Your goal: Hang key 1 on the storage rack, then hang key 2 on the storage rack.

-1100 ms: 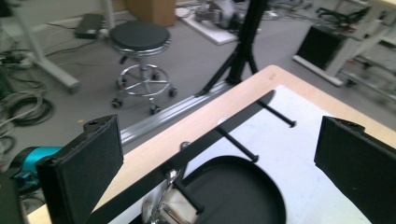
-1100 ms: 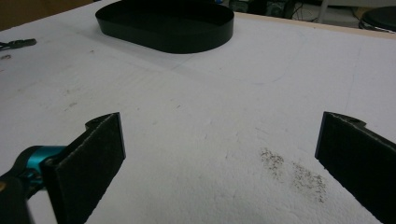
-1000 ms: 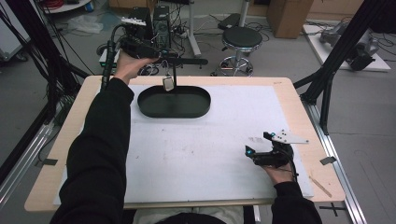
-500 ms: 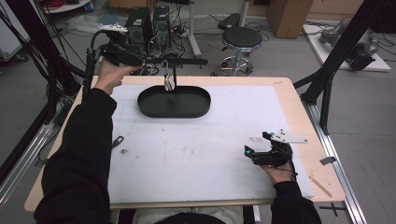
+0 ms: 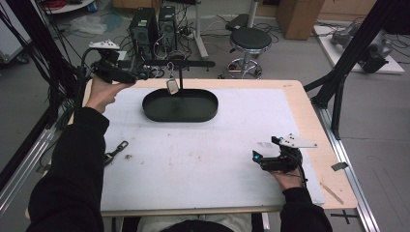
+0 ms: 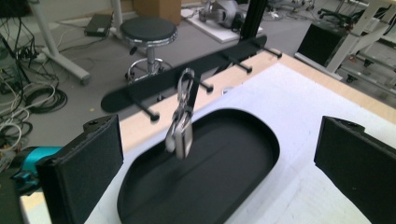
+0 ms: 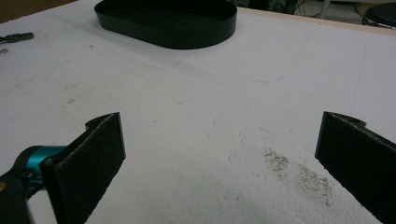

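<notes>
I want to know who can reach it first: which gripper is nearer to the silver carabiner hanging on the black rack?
Left. The left gripper is open beside the carabiner, at the rack's height. The right gripper rests open on the white mat, at the near right.

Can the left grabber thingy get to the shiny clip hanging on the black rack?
Probably yes. The left hand-held gripper is open and pointed at the metal clip, which hangs free from a peg on the rack above the black tray. Nothing sits between them.
</notes>
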`<state>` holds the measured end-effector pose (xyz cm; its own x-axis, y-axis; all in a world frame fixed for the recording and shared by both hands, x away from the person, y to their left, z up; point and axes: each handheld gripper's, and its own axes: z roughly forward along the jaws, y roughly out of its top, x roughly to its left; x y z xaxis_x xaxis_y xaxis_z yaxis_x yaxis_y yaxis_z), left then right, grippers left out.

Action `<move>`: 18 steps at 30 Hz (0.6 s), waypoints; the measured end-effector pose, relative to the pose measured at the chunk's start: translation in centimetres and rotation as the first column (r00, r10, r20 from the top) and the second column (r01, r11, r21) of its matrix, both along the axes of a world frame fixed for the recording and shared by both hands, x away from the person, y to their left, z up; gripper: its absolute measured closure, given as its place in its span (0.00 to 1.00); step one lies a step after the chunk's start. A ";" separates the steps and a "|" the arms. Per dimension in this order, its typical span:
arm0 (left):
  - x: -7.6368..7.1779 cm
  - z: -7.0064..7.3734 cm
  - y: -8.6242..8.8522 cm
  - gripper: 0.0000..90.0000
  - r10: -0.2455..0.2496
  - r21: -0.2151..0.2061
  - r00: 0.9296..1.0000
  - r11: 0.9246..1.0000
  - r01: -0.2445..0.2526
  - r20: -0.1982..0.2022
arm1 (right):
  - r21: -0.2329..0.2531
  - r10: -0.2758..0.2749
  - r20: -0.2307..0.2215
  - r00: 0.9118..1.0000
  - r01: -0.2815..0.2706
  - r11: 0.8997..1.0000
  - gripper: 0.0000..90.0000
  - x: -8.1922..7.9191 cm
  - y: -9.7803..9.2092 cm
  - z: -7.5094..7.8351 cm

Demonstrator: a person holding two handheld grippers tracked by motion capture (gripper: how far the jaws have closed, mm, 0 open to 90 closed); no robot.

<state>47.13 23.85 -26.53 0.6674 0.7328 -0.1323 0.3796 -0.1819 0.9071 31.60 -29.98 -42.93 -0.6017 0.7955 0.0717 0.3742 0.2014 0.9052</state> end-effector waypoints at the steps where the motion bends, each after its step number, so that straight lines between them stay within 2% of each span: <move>1: -0.2 -0.3 0.2 0.02 -0.001 0.006 1.000 1.000 0.001 -0.005 | 0.002 -0.002 -0.002 1.000 0.002 1.000 0.01 0.0 0.0 0.0; 4: -0.9 -1.1 0.7 0.02 0.008 0.024 1.000 1.000 -0.007 -0.006 | 0.001 -0.001 -0.001 1.000 0.001 1.000 0.01 0.0 0.0 0.0; 11: -2.5 -2.9 2.6 0.02 0.026 0.030 0.999 0.999 -0.025 -0.029 | -0.004 0.003 0.003 1.000 -0.003 1.000 0.01 0.1 0.1 0.0; 15: -3.5 -3.9 3.6 0.02 0.022 0.002 0.999 1.000 -0.022 -0.047 | -0.004 0.001 0.001 1.000 -0.001 1.000 0.01 0.0 0.1 0.0; 18: -4.1 -4.6 4.4 0.02 0.025 0.006 0.998 1.000 -0.025 -0.061 | -0.005 0.002 0.002 1.000 -0.002 1.000 0.01 0.1 0.2 0.0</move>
<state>42.98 28.25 -31.14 0.6398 0.7498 -0.1684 0.4385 -0.1762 0.8813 31.67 -29.81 -42.91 -0.6032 0.7947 0.0670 0.3723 0.2063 0.9049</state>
